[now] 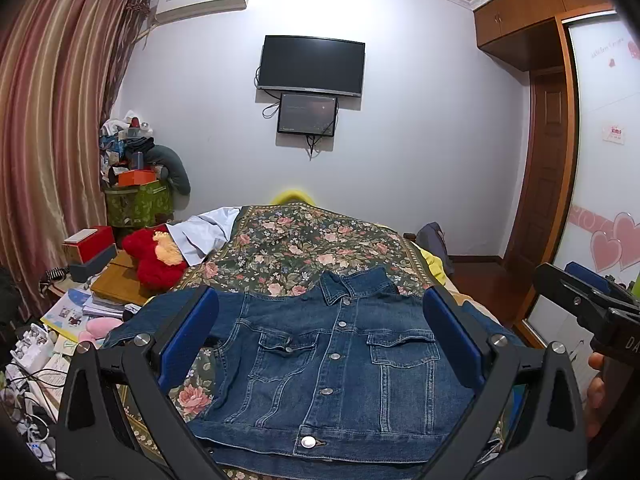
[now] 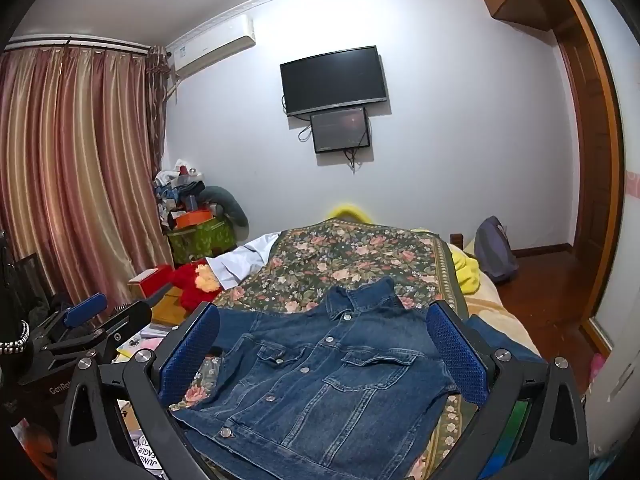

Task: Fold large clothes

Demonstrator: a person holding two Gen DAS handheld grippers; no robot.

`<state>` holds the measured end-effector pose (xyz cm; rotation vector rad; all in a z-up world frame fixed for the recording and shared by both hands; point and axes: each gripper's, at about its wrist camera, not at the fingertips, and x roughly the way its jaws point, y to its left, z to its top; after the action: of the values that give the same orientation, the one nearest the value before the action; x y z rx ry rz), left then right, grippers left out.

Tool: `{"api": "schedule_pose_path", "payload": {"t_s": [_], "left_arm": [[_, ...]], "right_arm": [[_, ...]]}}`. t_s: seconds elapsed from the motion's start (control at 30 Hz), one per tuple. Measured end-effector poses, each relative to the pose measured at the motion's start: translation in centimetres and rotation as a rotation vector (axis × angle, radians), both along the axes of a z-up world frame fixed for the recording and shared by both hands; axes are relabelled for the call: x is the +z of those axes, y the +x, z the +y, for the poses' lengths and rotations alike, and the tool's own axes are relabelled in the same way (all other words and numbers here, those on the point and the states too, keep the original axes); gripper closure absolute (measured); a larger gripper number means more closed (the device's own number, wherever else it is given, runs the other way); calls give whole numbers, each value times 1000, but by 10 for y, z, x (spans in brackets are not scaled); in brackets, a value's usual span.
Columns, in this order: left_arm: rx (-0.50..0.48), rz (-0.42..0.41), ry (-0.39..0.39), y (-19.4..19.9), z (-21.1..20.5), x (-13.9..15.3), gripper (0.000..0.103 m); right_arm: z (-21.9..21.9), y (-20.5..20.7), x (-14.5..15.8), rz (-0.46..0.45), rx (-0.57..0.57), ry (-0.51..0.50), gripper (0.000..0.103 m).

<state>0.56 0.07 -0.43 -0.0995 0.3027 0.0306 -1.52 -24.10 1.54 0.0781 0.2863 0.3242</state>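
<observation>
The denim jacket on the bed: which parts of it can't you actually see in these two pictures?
- Denim jacket, left wrist view: its sleeves pass behind the blue fingers of the left hand-held gripper; cuffs hidden.
- Right wrist view: the bottom hem runs off the lower edge and under the right hand-held gripper frame.
- Both views: the back and inside lie against the floral bedspread.
- Button markings: too small.

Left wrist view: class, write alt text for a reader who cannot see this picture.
A blue denim jacket lies buttoned and face up on a floral bedspread, framed by the open blue-padded left gripper, which holds nothing. The right gripper shows at the right edge; behind, a dark television hangs on the wall.
</observation>
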Motion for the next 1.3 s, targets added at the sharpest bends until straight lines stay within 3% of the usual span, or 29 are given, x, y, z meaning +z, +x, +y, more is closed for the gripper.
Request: {"api": "schedule_pose_path", "payload": {"t_s": [1.3], "left_arm": [[-23, -6, -10, -4, -2, 6, 0]], "right_arm": [[4, -4, 0, 4, 0, 5, 0]]}}
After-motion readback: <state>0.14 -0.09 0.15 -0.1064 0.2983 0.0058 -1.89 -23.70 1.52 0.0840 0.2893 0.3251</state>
